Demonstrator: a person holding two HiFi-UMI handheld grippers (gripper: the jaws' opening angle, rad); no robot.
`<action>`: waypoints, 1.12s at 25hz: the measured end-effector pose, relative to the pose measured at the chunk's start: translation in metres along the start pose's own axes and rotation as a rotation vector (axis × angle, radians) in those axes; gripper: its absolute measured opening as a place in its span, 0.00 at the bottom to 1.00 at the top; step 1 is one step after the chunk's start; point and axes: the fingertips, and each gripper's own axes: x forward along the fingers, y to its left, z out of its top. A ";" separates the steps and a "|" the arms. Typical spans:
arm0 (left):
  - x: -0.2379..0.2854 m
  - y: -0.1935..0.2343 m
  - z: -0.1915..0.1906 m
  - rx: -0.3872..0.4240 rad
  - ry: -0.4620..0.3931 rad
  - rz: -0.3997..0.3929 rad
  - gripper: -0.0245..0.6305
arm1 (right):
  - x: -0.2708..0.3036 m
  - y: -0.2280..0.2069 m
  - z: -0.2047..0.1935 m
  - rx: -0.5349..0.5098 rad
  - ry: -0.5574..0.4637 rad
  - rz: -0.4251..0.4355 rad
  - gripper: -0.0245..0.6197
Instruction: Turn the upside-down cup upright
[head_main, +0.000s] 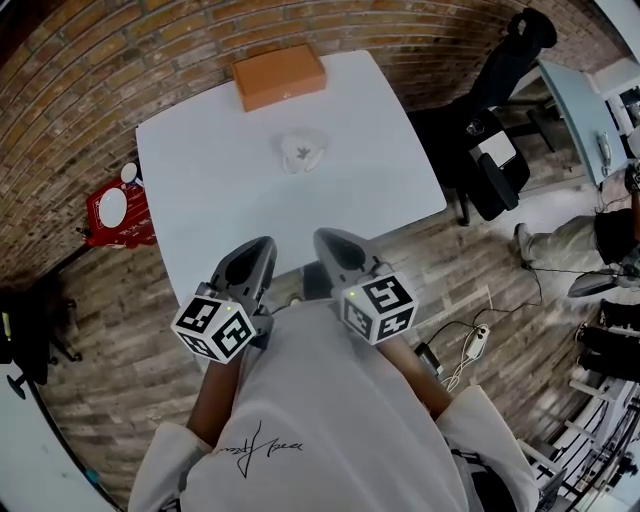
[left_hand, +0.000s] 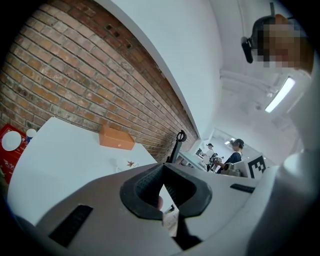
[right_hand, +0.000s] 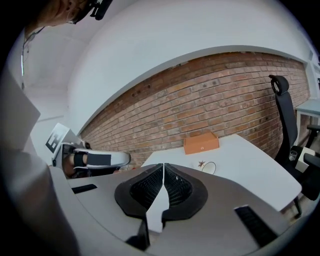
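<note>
Both tools are clenched on nothing: the left gripper (left_hand: 162, 169) has its dark ribbed pads meeting at the tip, and the right gripper (right_hand: 163, 172) has its pads pressed together along a thin line. The person holds them side by side, close to the chest, elbows tucked in. The noses point forward over the near edge of the white table (head_main: 215, 210) and the marker cubes sit back towards the body. Well ahead, in the far half of the table, sits the single cup (head_main: 302, 150), a pale one with a small dark leaf mark. From here I can't tell which way its mouth faces or how its axis lies. Beyond it, at the far edge, lies one orange box (head_main: 279, 75), apart from the cup. One black chair (head_main: 495, 130) stands off the table's right side.
</note>
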 end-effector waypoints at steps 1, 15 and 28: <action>0.006 0.003 0.003 0.001 0.004 0.002 0.05 | 0.005 -0.005 0.002 0.011 0.004 0.000 0.07; 0.080 0.041 0.030 -0.036 0.076 0.079 0.05 | 0.066 -0.077 0.008 0.166 0.094 -0.006 0.07; 0.134 0.059 0.048 -0.015 0.101 0.146 0.05 | 0.097 -0.124 0.011 0.243 0.089 0.033 0.07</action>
